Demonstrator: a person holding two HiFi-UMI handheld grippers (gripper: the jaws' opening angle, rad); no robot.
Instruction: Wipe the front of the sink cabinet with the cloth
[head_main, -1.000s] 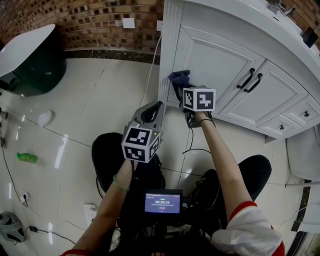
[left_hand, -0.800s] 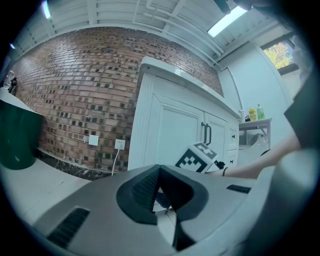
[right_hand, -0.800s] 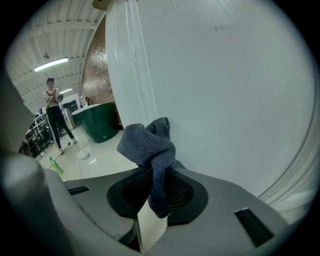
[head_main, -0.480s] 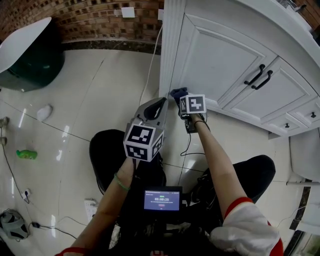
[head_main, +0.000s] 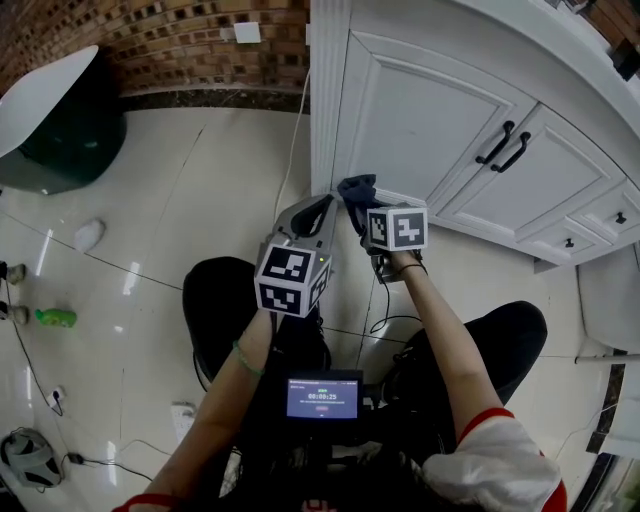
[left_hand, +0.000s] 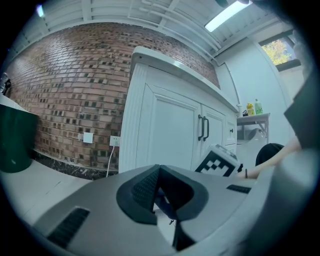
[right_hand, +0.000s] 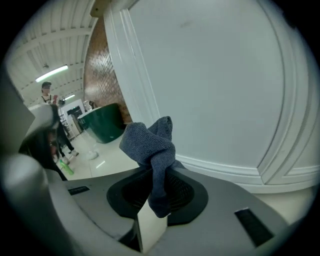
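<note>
Cloth (right_hand: 150, 145) clamped in right gripper (right_hand: 155, 197) fingers, centre frame; left gripper (left_hand: 160, 195) fingers closed, empty. Risk judged: cloth pulled loose by cabinet (right_hand: 225, 90) moulding.

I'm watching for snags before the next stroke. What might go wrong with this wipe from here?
The cloth is bunched and only a thin fold sits in the right hand-held gripper, so it may pull free against the cabinet door. The white cord hangs by the cabinet's left edge and might catch. The left hand-held gripper sits close and may get bumped.
</note>
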